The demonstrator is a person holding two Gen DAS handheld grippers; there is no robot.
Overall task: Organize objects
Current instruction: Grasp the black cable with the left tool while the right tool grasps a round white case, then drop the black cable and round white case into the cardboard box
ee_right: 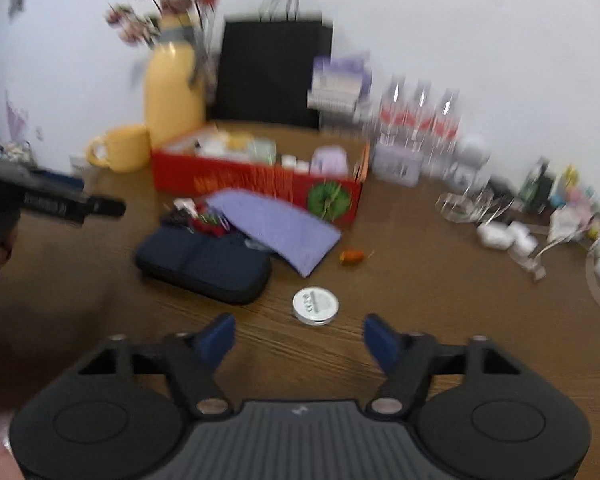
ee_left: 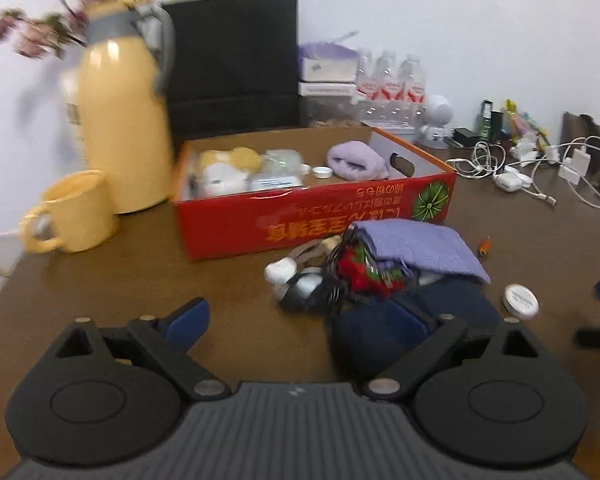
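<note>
A: Where do the left gripper's (ee_left: 303, 322) fingers (ee_left: 190, 320) stand?

B: They are spread wide with nothing pinched. The right finger lies over the near end of the navy pouch (ee_left: 384, 336); the left finger sits over bare tabletop (ee_left: 140, 264). Whether the right one touches the pouch cannot be told.

A: And ahead of those fingers?

B: A heap lies just beyond them: a lilac cloth (ee_left: 416, 248) draped over the pouch's far end, a red and green tangle (ee_left: 364, 268) beside it, and white pieces (ee_left: 284, 272) to the left of the tangle. Past the heap stands the red box (ee_left: 316, 216), open on top, with a rolled lilac towel (ee_left: 356, 160) and pale items inside. A yellow mug (ee_left: 76, 212) and a yellow flask (ee_left: 124, 120) stand left of the box.

A: The right gripper (ee_right: 300, 338)?

B: Its fingers (ee_right: 220, 336) are parted and hold nothing. A round silver tin (ee_right: 315, 306) lies on the tabletop just ahead, between the two tips and apart from both. A small orange thing (ee_right: 351, 257) lies farther on, near the cloth's edge.

A: Anything to the side?

B: Cables and chargers (ee_right: 500, 232) lie well off to the right of the fingers, blurred.
</note>
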